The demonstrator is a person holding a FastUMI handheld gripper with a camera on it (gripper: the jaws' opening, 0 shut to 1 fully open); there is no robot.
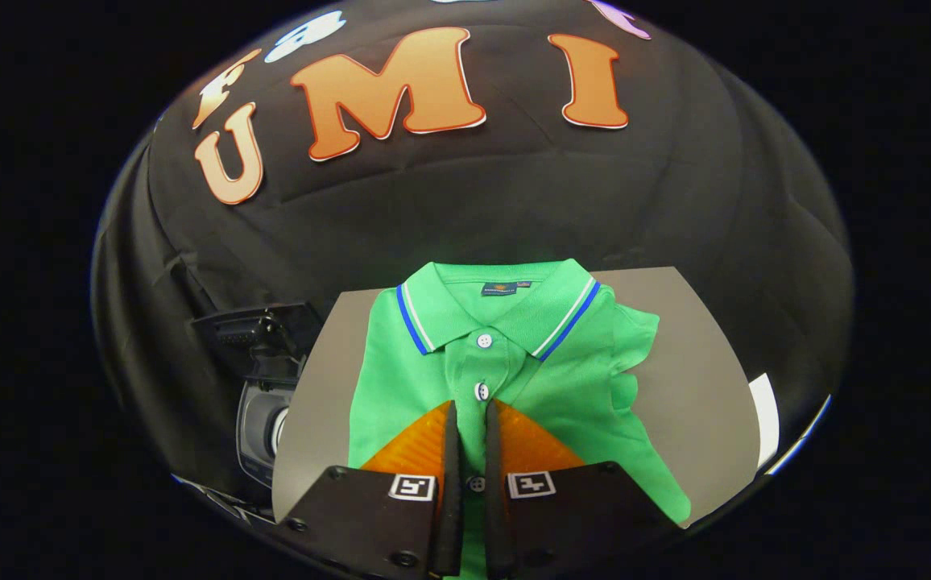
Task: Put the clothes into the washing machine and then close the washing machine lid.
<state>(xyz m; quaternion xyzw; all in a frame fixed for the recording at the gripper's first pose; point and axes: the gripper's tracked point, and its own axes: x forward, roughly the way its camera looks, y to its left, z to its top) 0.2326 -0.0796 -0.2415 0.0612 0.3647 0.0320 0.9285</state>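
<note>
Nearly closed tongs (469, 419), 2 fingers with a narrow slit between them, set low over the button placket of a folded green knit polo shirt (506, 379). Whether cloth is pinched in that slit: cannot tell, since the placket runs straight through the gap and no lifted fold shows. Probably at the point of taking hold, or about to.

Shirt lying flat on a grey rectangular tabletop (699, 370), collar with blue and white striped edge (566, 318) at the far end, beyond the fingertips. 3 white buttons down the placket: 1 just under the collar, 1 right at the fingertips, 1 in the slit nearer the camera. 1 short sleeve bunched out to the side of the shirt body.

Handling, as a judgement: light, soft, limp cloth; sure to unfold and hang when raised, no risk of breakage. Best taken at the placket or collar, where doubled layers give the fingers bulk to bite on; a single thin layer could slip out.

Beside the shirt, off the table edge on the side away from the bunched sleeve, a dark-bodied washing machine with a round grey door opening (260, 423) and a raised black lid (252, 326), apparently open and waiting.
</note>
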